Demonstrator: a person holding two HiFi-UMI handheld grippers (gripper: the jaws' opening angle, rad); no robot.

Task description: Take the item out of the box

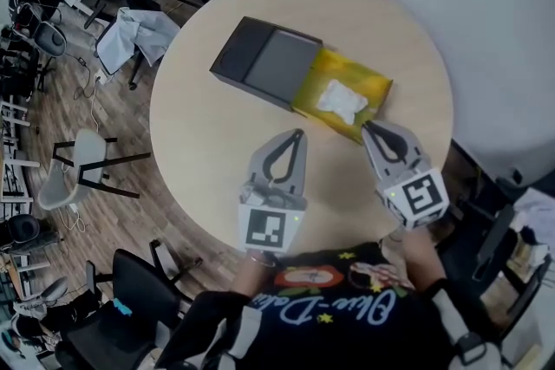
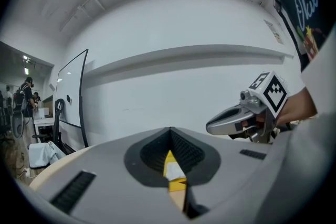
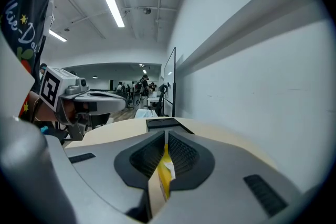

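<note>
On the round table (image 1: 208, 134) lies a dark box sleeve (image 1: 260, 61) with its yellow inner tray (image 1: 375, 84) slid out to the right. A white crumpled item (image 1: 342, 100) rests in the tray. My left gripper (image 1: 299, 134) is shut and empty, its tip just short of the tray's near corner. The right gripper (image 1: 364, 126) is shut too, its tip at the tray's near right edge; I see no grip on it. In the right gripper view the right gripper (image 3: 165, 132) points at the dark sleeve (image 3: 164, 123). Yellow shows through the slit of the left gripper (image 2: 170, 129).
The table's near edge runs just in front of the person's body. Chairs (image 1: 82, 165) and a white cloth (image 1: 130, 30) on a stand are on the wooden floor to the left. A white wall borders the table's far right side.
</note>
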